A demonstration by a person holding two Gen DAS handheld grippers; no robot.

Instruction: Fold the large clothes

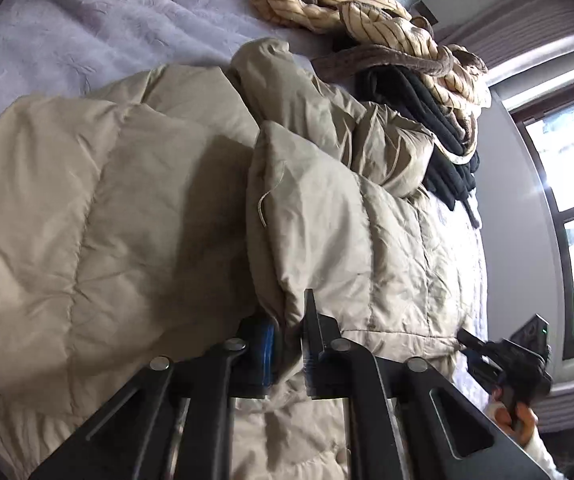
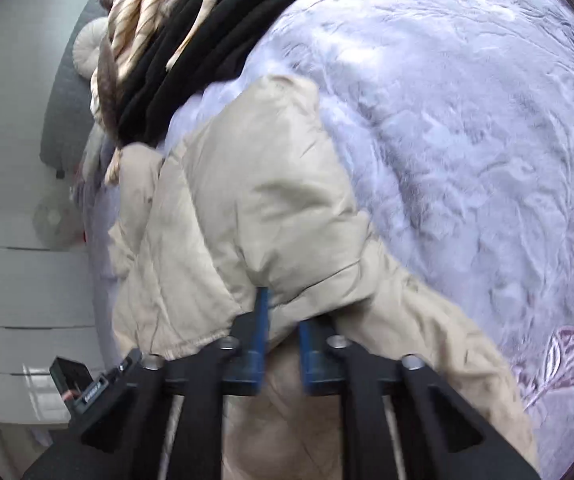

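A beige quilted puffer coat [image 1: 135,200] lay spread over the lavender bedspread [image 1: 87,20], its bulk rumpled and partly doubled over itself. The left gripper [image 1: 289,344] was clenched on a fold of the coat's padded edge, fabric pinched between its blue-padded fingers. Off to that side the right gripper [image 1: 483,350] showed, held in a person's hand [image 1: 517,408]; from its own camera it too had a bunch of the coat caught between its fingers [image 2: 261,320], the cloth puckering where it was nipped. Beyond the coat sat a heap of other garments, a cream striped piece [image 1: 367,16] atop something black [image 1: 419,120], near the window [image 1: 567,208].

This looked like the gripping step, both edges taken, the fold itself not yet made. The next move would call for lifting both pinches together and carrying them across evenly, since such puffy stuffing would likely spring back or slip.
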